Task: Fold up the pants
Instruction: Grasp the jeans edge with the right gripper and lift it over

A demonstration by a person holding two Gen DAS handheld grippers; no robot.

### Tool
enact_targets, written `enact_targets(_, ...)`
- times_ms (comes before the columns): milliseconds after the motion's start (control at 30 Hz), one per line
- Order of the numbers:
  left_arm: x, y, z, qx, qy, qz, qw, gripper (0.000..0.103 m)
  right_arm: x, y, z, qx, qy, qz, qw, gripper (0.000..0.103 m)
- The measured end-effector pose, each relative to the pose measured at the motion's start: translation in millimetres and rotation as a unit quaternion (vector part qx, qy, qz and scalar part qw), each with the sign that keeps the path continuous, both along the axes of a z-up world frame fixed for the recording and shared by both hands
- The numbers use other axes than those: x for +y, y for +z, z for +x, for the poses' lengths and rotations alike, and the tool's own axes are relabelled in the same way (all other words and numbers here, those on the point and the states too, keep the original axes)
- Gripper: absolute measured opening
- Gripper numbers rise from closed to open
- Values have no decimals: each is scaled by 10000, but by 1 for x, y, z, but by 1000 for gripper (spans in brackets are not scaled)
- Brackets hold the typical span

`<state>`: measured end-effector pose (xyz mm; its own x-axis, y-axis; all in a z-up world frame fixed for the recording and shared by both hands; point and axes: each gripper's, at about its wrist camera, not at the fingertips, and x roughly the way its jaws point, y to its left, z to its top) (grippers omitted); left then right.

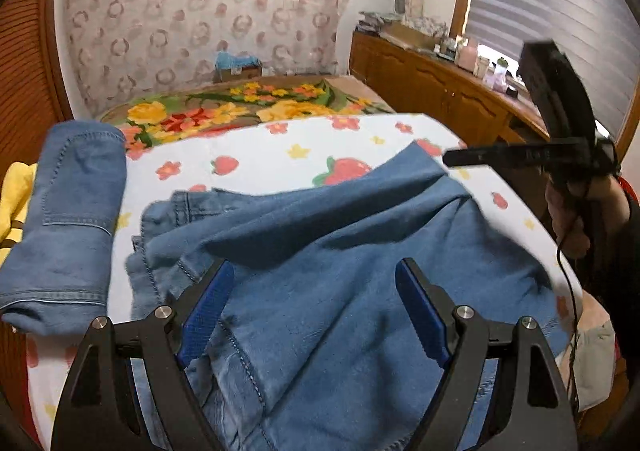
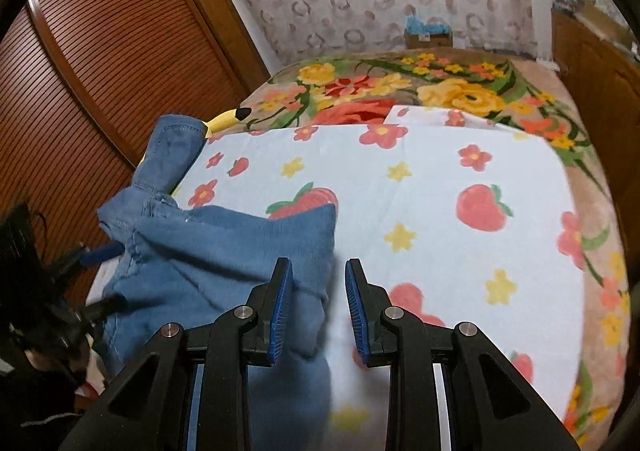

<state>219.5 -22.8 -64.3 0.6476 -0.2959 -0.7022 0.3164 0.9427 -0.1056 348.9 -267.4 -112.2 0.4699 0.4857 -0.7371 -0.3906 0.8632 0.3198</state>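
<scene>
Blue denim pants [image 1: 340, 271] lie crumpled in loose folds on a white strawberry-print sheet [image 1: 260, 155]. My left gripper [image 1: 315, 263] hovers over them with its blue pads wide apart and nothing between them. In the right wrist view the pants [image 2: 224, 251] bunch at the left on the sheet [image 2: 440, 179], their right edge running under the gap of my right gripper [image 2: 317, 263]. Its jaws stand partly open and the pads do not press the cloth. From the left wrist view, the right gripper [image 1: 452, 158] is seen side-on in a person's hand [image 1: 568, 219], above the pants' far corner.
A second, folded denim piece [image 1: 68, 219] rests at the sheet's left edge over something yellow [image 1: 16, 195]. A floral blanket [image 1: 240, 111] covers the far bed. A wooden cabinet [image 1: 440, 87] lines the right side and a louvred wooden door [image 2: 100, 71] the left.
</scene>
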Motion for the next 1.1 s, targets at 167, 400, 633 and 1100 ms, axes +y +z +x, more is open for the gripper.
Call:
enact_targets(167, 8, -15, 5, 177, 73, 8, 9998, 83, 15, -6, 20, 137, 100, -47, 9998, 15)
enact_targets(400, 12, -24, 7, 224, 95, -15, 9997, 83, 21, 0, 26, -22, 230, -129, 9997, 4)
enact_targets(633, 10, -33, 4, 149, 36, 96, 9998, 83, 27, 11, 24, -336, 244, -140, 9990, 4)
enact_targets(1100, 13, -36, -2, 78, 4, -70, 9999, 83, 53, 20, 33, -828, 366, -285, 9955, 2)
